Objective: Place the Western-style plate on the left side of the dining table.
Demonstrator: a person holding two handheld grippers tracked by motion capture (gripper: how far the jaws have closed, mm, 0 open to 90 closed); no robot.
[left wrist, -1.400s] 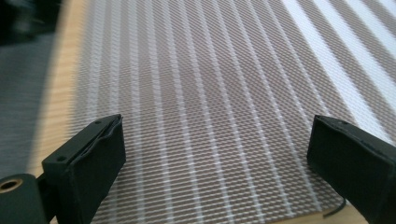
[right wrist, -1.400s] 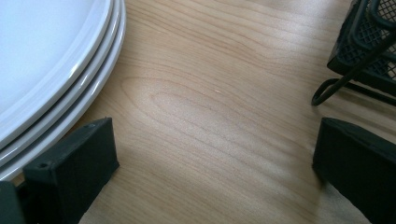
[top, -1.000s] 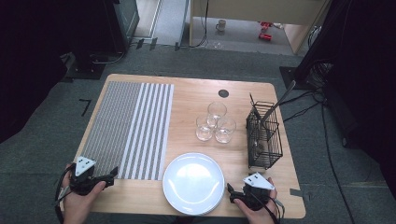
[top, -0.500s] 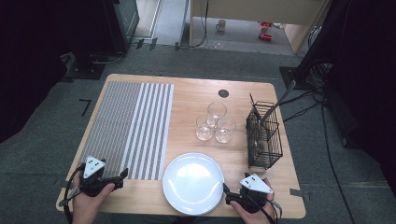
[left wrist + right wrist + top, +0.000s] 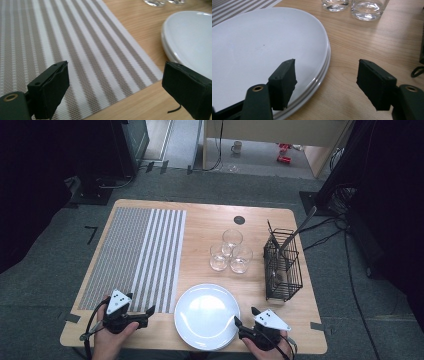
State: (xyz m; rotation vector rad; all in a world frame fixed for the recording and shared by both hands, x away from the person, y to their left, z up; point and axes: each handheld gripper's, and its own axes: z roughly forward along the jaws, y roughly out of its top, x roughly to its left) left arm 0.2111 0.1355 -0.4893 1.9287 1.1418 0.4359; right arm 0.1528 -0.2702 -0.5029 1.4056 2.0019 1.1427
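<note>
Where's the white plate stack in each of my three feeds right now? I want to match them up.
High view: plate stack at the near table edge, centre, between both tools.
Left gripper view: plate stack at upper right, beside the striped placemat.
Right gripper view: plate stack across the left, rim between the open jaws.
Shared landmark: the glasses beyond the plates.

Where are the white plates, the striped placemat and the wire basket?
white plates [image 5: 206, 315]: high view, middle of the top plate's face.
striped placemat [image 5: 135, 255]: high view, middle of the mat.
wire basket [image 5: 285, 270]: high view, its front wire wall.
</note>
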